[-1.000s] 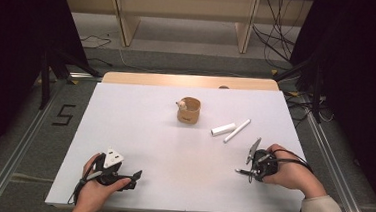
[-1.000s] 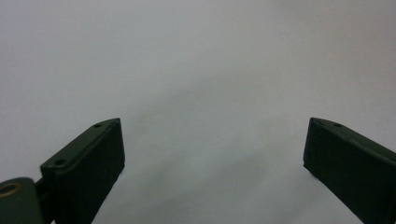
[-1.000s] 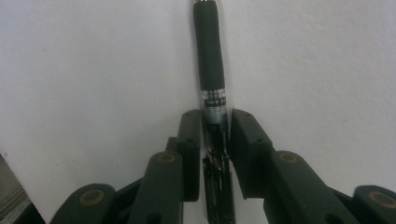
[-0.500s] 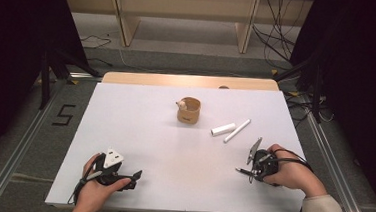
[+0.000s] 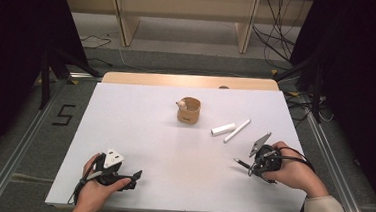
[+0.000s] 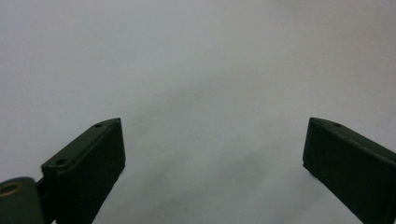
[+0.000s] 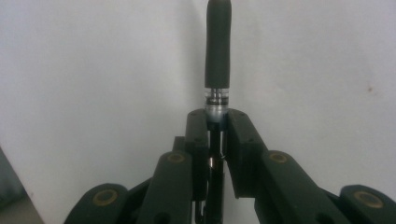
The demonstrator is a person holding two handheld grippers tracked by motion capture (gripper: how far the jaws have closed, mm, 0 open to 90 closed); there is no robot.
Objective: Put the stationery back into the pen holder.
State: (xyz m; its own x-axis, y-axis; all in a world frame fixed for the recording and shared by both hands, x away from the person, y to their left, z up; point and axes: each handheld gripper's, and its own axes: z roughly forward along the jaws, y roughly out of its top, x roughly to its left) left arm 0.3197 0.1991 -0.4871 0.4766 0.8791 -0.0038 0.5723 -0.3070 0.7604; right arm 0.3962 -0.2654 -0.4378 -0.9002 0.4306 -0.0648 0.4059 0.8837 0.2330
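Note:
My right gripper lies low over the white table top at the right, held in a hand. Its jaws have just been closing and now press on a black pen with a metal ring. The pen's slim end sticks out toward the table's middle. In the right gripper view the gripper clamps the pen just below the ring. My left gripper rests near the front left edge. Its jaws stand wide apart in the left gripper view, where the gripper has only white table between them.
A small wooden cup with a pale object at its rim stands mid-table toward the back. A short white stick and a longer one lie side by side right of it, beyond my right gripper.

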